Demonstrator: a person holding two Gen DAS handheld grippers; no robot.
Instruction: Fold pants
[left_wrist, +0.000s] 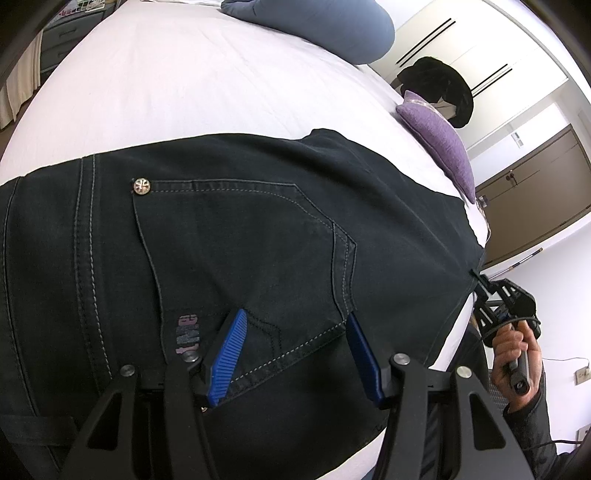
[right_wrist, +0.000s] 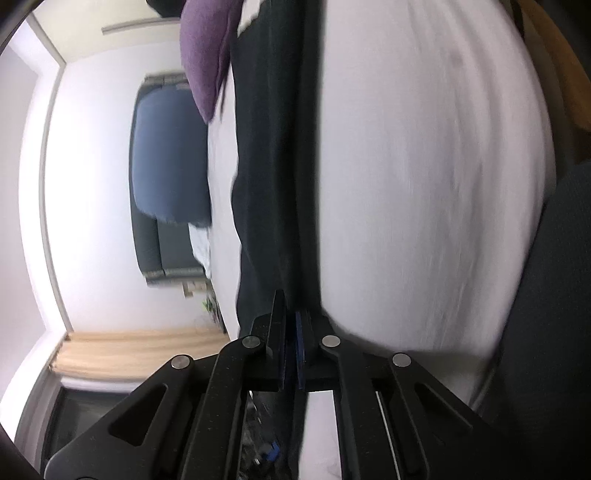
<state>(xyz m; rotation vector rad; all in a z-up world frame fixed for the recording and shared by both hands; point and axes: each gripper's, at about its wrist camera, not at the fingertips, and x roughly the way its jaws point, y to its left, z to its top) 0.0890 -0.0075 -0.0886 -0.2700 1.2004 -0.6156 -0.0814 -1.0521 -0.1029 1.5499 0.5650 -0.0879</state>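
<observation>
Dark navy pants (left_wrist: 258, 229) lie flat on the white bed sheet (left_wrist: 184, 92), seat side up, with a back pocket and a metal rivet showing. My left gripper (left_wrist: 295, 350) stands open just above the pocket, blue pads apart with the pocket's lower corner between them. At the pants' right edge my right gripper (left_wrist: 480, 280) is held by a person's hand (left_wrist: 513, 350). In the right wrist view the right gripper (right_wrist: 293, 314) is shut on the thin edge of the pants (right_wrist: 273, 147), which stretch away along the bed; this view is blurred.
A purple cushion (left_wrist: 439, 144) lies at the bed's right edge beyond the pants, and a blue pillow (left_wrist: 332, 26) sits at the far end. A black garment (left_wrist: 443, 85) hangs by the white wardrobe. A brown cabinet (left_wrist: 535, 184) stands at right.
</observation>
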